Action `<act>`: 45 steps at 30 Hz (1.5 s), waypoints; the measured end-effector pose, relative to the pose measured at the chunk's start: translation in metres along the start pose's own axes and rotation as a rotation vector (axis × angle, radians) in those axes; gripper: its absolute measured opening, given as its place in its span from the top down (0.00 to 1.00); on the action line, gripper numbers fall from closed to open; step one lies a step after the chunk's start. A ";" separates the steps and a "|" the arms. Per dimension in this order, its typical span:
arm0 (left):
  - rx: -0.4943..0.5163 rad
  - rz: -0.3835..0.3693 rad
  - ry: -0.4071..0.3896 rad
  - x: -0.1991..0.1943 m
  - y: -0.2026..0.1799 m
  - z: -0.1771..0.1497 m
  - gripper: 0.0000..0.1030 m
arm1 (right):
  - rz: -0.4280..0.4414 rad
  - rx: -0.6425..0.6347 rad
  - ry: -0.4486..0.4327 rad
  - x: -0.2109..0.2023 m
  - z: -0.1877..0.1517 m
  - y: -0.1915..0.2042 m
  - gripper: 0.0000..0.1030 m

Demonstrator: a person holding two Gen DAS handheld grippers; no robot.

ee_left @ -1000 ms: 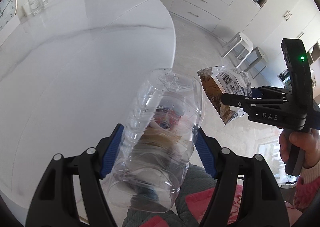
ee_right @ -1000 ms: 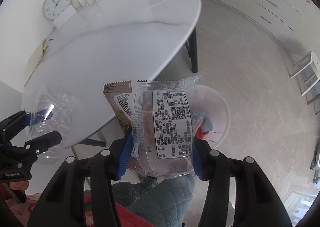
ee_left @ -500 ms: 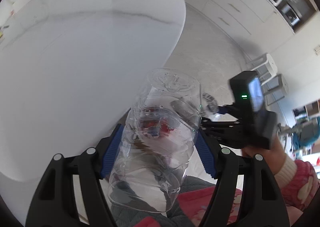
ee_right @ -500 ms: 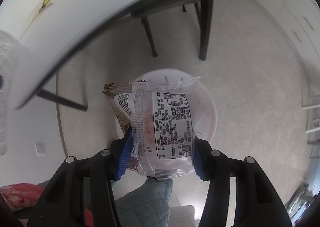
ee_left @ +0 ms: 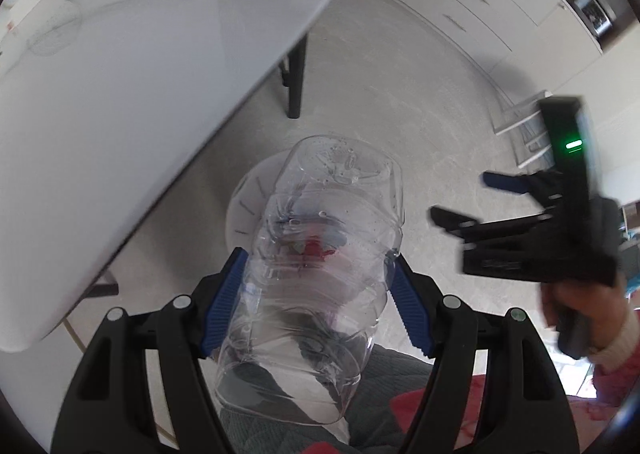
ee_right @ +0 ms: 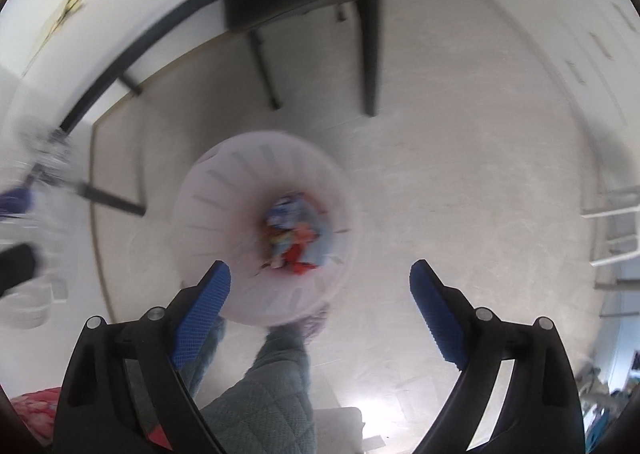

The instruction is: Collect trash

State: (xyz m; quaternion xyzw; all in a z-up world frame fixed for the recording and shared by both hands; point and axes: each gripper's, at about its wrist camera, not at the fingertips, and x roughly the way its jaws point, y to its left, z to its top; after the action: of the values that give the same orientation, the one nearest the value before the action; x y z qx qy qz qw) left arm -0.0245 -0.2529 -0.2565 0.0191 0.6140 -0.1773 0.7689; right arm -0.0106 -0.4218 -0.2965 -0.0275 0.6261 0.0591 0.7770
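My left gripper [ee_left: 316, 286] is shut on a clear plastic bottle [ee_left: 320, 262] and holds it over a white slotted waste basket [ee_left: 246, 205] on the floor. My right gripper [ee_right: 320, 274] is open and empty above the same basket [ee_right: 224, 189], which holds colourful wrappers [ee_right: 298, 242]. The right gripper also shows in the left wrist view [ee_left: 472, 193], to the right of the bottle. The bottle and left gripper show blurred at the left edge of the right wrist view [ee_right: 28, 189].
A white oval table [ee_left: 140, 53] with dark legs [ee_left: 296, 81] stands left of the basket. White cabinets [ee_left: 480, 13] line the far wall, and white stools [ee_left: 528, 133] stand at the right. The person's grey quilted legs [ee_right: 260, 394] are below the grippers.
My right gripper has opened and the snack wrappers it held are gone from its jaws. Both grippers have moved out from the table to above the basket. The left still holds the bottle.
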 end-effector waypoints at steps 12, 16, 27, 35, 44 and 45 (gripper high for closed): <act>0.000 0.018 0.019 0.016 -0.020 0.013 0.11 | 0.007 0.073 -0.100 -0.058 -0.014 -0.037 0.10; -0.015 0.053 0.009 -0.005 -0.027 0.016 0.11 | 0.044 0.069 -0.122 -0.066 -0.006 -0.026 0.10; -0.086 0.192 -0.173 -0.112 -0.005 0.032 0.11 | 0.102 0.063 -0.295 -0.132 0.023 0.021 0.10; -0.066 0.171 -0.335 -0.188 0.045 0.054 0.10 | 0.043 0.114 -0.460 -0.200 0.049 0.085 0.02; 0.049 0.139 -0.405 -0.231 0.131 0.072 0.10 | -0.032 0.260 -0.558 -0.231 0.076 0.172 0.02; 0.063 0.148 -0.409 -0.235 0.139 0.073 0.10 | -0.038 0.273 -0.570 -0.232 0.078 0.180 0.02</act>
State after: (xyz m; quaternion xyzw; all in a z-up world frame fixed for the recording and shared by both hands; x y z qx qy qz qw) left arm 0.0424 -0.0821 -0.0417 0.0517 0.4361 -0.1394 0.8875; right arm -0.0062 -0.2471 -0.0476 0.0830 0.3848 -0.0345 0.9186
